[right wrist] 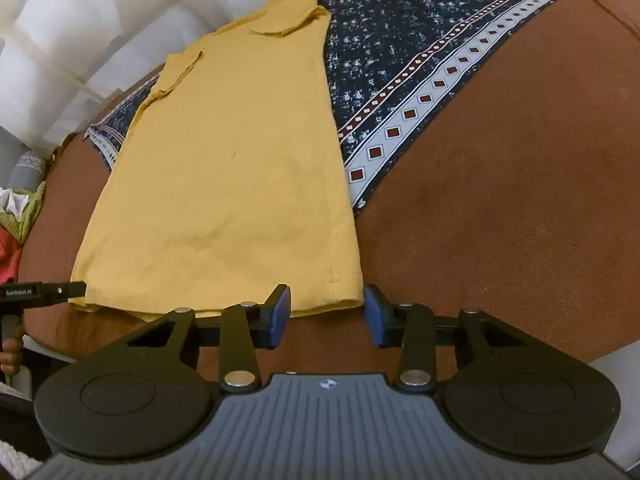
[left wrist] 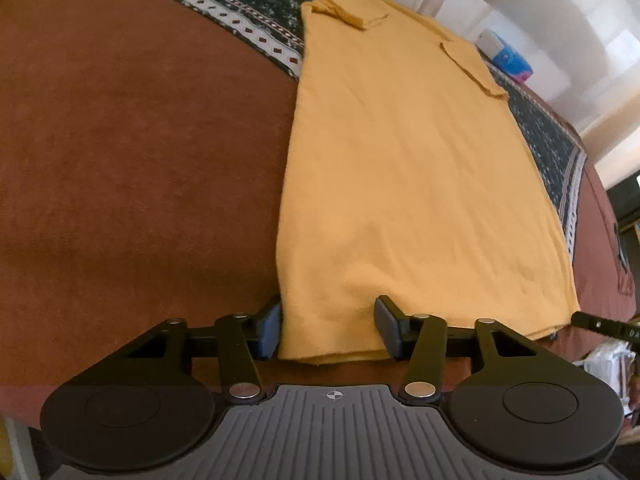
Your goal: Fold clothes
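A yellow shirt [left wrist: 400,168] lies flat on the brown bed, folded lengthwise into a long strip with its sleeves tucked in at the far end. My left gripper [left wrist: 328,326] is open, its jaws either side of the shirt's near left hem corner. My right gripper [right wrist: 327,316] is open, its jaws either side of the near right hem corner of the shirt [right wrist: 224,184]. The right gripper's tip shows in the left wrist view [left wrist: 592,324]. The left gripper's tip shows in the right wrist view [right wrist: 52,292].
A dark patterned cloth with a white diamond border [right wrist: 420,80] lies under the shirt's far half on the brown bedspread [left wrist: 140,160]. A blue box [left wrist: 508,58] sits past the bed. A pile of clothes [right wrist: 16,216] lies at the left.
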Demonstrator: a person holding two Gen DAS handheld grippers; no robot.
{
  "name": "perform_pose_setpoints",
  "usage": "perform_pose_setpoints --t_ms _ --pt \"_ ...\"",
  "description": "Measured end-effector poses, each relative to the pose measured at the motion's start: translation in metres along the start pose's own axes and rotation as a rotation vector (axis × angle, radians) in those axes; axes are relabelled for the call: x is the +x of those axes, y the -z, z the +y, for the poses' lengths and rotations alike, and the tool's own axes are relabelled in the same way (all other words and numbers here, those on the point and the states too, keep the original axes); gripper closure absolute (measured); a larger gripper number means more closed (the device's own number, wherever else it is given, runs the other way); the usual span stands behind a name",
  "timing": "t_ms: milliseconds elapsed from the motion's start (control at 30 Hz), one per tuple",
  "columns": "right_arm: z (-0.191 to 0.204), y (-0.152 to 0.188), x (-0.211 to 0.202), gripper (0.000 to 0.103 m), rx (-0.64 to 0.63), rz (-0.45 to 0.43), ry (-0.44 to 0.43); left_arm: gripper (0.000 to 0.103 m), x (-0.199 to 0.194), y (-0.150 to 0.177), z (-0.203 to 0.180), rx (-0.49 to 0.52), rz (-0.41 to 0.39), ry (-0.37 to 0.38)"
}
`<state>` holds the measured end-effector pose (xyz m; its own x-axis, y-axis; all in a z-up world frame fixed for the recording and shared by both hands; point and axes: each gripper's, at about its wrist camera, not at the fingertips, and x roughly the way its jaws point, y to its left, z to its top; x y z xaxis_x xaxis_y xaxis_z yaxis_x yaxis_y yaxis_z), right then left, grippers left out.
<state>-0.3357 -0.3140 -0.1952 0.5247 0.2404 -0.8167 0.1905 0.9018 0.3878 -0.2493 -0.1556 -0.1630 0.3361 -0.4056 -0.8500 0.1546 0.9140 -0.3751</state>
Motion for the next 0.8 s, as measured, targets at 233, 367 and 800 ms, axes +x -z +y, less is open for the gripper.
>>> perform_pose_setpoints --t_ms 233,367,800 --pt "-0.006 -0.002 0.004 0.068 0.078 -0.024 -0.009 0.055 -0.001 0.003 0.001 0.002 -0.008 -0.027" --pt "-0.011 -0.003 0.004 0.097 0.105 0.008 -0.05 0.101 -0.002 0.003 0.002 0.015 0.001 -0.05" --pt "-0.017 -0.035 -0.037 0.097 0.159 -0.065 -0.252 0.103 -0.054 -0.022 -0.014 -0.004 -0.095 -0.01"
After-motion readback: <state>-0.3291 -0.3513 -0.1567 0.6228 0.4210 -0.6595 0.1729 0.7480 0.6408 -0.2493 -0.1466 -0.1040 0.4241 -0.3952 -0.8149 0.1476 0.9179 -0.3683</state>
